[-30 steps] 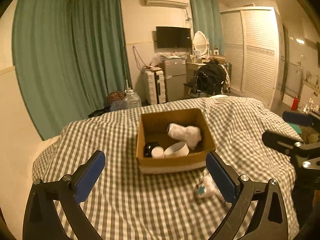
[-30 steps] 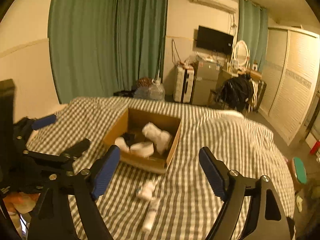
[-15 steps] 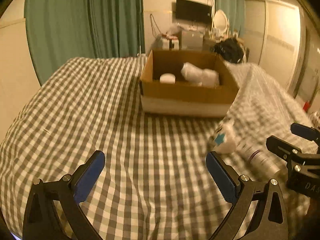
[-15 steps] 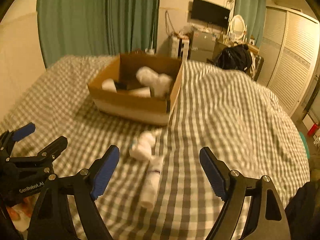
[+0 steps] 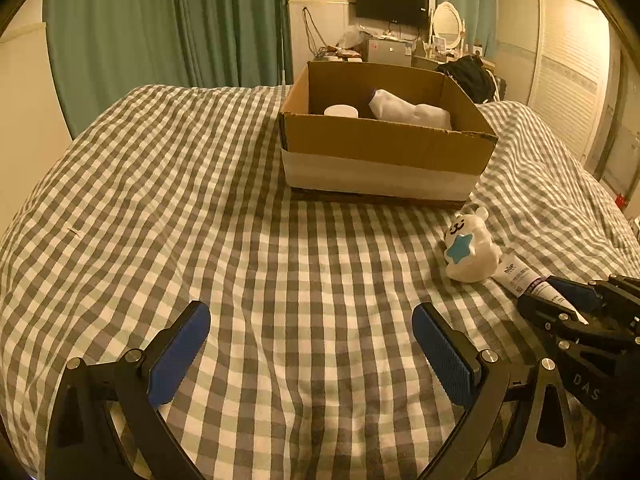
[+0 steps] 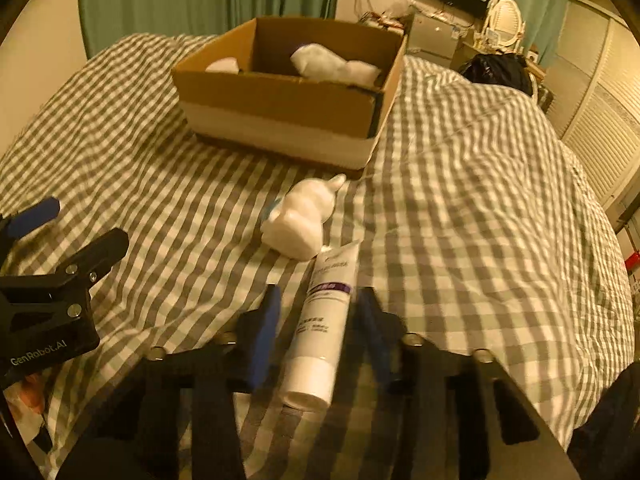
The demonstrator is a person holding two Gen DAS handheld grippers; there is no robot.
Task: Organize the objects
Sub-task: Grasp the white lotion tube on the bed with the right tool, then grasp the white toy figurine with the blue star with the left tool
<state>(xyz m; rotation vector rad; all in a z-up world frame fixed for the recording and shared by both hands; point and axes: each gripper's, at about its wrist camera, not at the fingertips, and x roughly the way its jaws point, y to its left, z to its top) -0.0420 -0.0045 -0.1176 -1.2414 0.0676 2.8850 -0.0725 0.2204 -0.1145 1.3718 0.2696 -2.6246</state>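
Between the narrowed fingers of the right gripper [image 6: 318, 316] lies a white tube [image 6: 323, 326] on the checked bed [image 5: 160, 184], cap end towards the camera; whether the pads already press its sides cannot be told, and it rests on the cover, not lifted; just beyond the fingertips, touching the tube's far end, sits a white plush toy [image 6: 300, 216] with a blue star; further ahead stands the cardboard box [image 5: 384, 148], open-topped, holding a white round lid or jar [image 5: 341, 111] and a crumpled white bundle [image 5: 408, 110], other contents hidden by its near wall; the left gripper [image 5: 312, 340] hangs wide open and empty over bare cover; judged from this, the sorting is partly done, with tube and toy left to box.
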